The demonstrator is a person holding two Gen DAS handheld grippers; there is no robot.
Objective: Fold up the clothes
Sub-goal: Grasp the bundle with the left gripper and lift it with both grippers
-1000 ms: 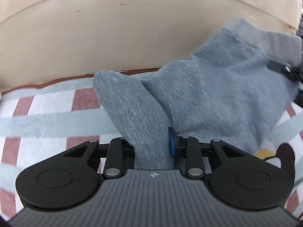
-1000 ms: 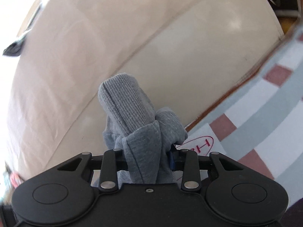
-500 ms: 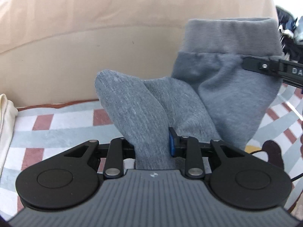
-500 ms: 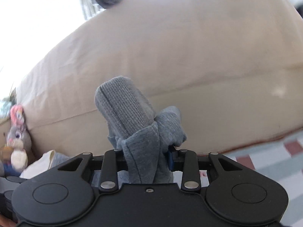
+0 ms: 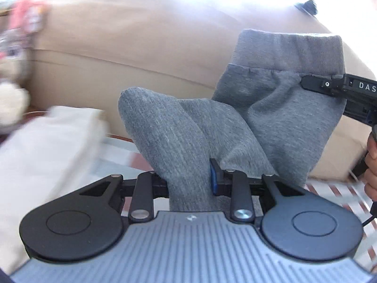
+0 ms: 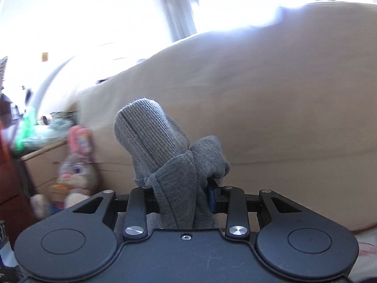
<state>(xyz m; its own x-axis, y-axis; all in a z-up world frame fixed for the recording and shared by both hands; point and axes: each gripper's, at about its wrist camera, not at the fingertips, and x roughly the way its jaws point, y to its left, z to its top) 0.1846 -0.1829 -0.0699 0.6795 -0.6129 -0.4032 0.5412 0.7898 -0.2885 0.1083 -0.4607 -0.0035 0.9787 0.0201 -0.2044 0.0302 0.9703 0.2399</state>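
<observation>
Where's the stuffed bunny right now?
Right wrist view, lower left: the stuffed bunny sits against the beige sofa, left of the grey garment.

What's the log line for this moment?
left gripper: shut on grey garment | right gripper: shut on grey garment | garment: lifted, in front of beige sofa

A checked cloth [image 5: 339, 195] in red, white and pale grey-green is covering the surface, with a blurred cream garment [image 5: 44, 155] lying at its left side.

Grey garment [image 5: 186, 141] hides both grippers' fingers; stuffed rabbit [image 6: 75, 172] is blurred.
</observation>
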